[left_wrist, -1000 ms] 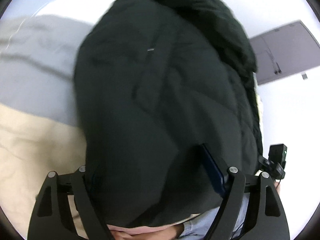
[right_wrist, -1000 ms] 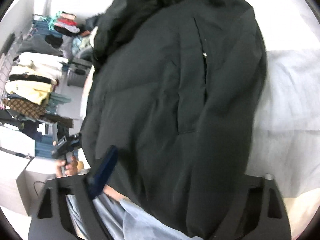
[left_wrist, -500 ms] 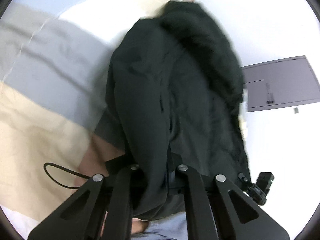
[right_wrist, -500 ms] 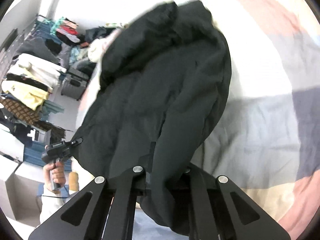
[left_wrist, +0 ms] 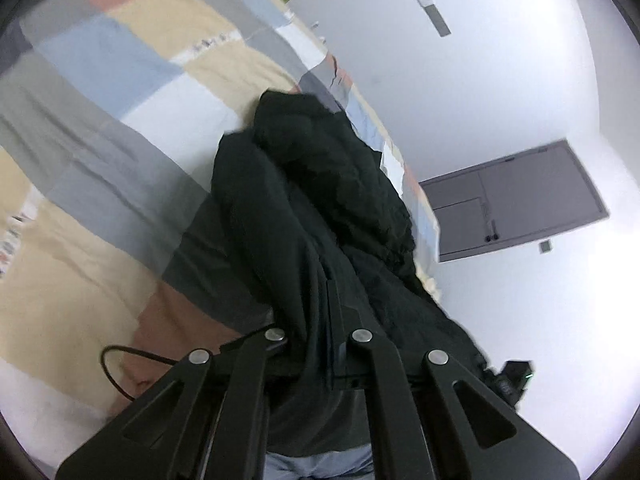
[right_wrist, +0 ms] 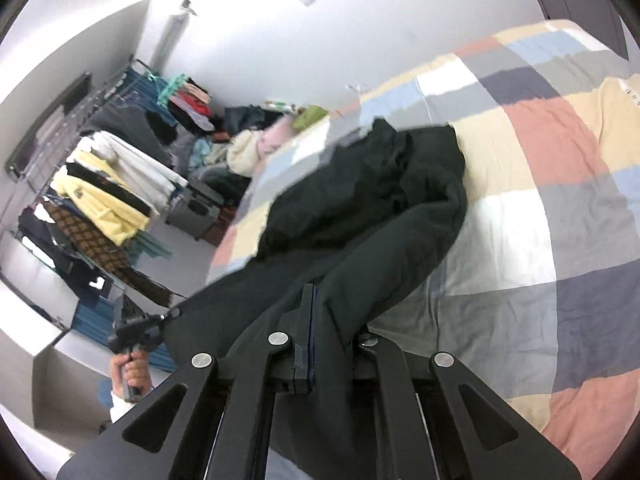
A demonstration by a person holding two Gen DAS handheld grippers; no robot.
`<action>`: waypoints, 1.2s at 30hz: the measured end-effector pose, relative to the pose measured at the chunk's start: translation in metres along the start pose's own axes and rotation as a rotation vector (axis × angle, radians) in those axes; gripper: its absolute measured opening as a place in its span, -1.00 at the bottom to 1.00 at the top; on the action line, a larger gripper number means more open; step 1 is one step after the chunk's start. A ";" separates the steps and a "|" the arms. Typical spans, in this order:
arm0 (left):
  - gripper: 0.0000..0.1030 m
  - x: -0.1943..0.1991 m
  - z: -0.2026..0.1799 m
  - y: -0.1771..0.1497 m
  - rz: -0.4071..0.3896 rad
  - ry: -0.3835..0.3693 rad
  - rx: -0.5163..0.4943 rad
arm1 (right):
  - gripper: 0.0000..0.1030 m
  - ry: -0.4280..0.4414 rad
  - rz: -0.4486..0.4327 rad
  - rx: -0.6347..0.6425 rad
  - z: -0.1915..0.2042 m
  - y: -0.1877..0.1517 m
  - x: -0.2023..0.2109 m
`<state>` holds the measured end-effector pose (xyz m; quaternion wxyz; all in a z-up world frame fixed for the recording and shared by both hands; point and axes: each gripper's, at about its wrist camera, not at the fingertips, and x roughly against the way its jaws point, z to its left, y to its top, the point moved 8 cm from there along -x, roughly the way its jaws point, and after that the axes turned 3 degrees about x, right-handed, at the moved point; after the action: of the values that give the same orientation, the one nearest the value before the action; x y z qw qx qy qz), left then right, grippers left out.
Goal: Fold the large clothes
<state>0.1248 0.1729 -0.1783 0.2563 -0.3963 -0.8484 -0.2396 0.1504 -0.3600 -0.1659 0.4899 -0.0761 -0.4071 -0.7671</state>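
Note:
A large black padded jacket stretches from both grippers down onto a checked bedspread. My left gripper is shut on one edge of the jacket's hem. My right gripper is shut on the other edge of the jacket. The jacket's far end, with the hood, rests bunched on the bed; the near part hangs lifted between the grippers. The left gripper also shows in the right wrist view, held in a hand at the lower left.
A clothes rack full of garments stands left of the bed, with a pile of clothes beside it. A grey door is in the wall past the bed's edge. A black cable loops by the left gripper.
Both grippers have closed on the jacket's near edge and pulled up and back. The jacket, which filled both views, now hangs stretched away toward the bed.

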 end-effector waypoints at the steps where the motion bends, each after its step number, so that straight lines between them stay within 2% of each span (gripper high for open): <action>1: -0.93 0.009 -0.002 -0.007 -0.017 0.023 -0.025 | -0.92 0.007 -0.012 0.001 0.004 -0.003 0.006; 4: -0.93 0.022 -0.001 -0.023 -0.033 0.033 -0.033 | -0.92 0.011 -0.031 0.003 0.012 -0.015 0.018; 10: -0.93 0.050 0.007 -0.059 -0.068 0.101 -0.071 | -0.92 0.011 -0.054 0.002 0.024 -0.053 0.046; 17: -0.93 0.089 0.006 -0.096 -0.090 0.076 -0.084 | -0.92 -0.015 -0.129 0.008 0.046 -0.089 0.090; 22: -0.92 0.117 0.009 -0.111 -0.124 0.087 -0.079 | -0.92 -0.011 -0.166 -0.001 0.054 -0.098 0.109; 28: -0.91 0.114 0.004 -0.113 -0.143 0.129 -0.128 | -0.92 -0.008 -0.170 -0.040 0.040 -0.100 0.107; 34: -0.90 0.098 -0.004 -0.098 -0.158 0.201 -0.170 | -0.92 -0.005 -0.175 -0.141 0.018 -0.082 0.088; 36: -0.90 0.092 -0.006 -0.090 -0.166 0.212 -0.152 | -0.92 0.007 -0.193 -0.177 0.011 -0.072 0.079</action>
<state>0.0036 0.1680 -0.1344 0.2929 -0.3155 -0.8259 -0.3640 0.0480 -0.3931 -0.1575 0.4066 -0.0768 -0.3414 -0.8439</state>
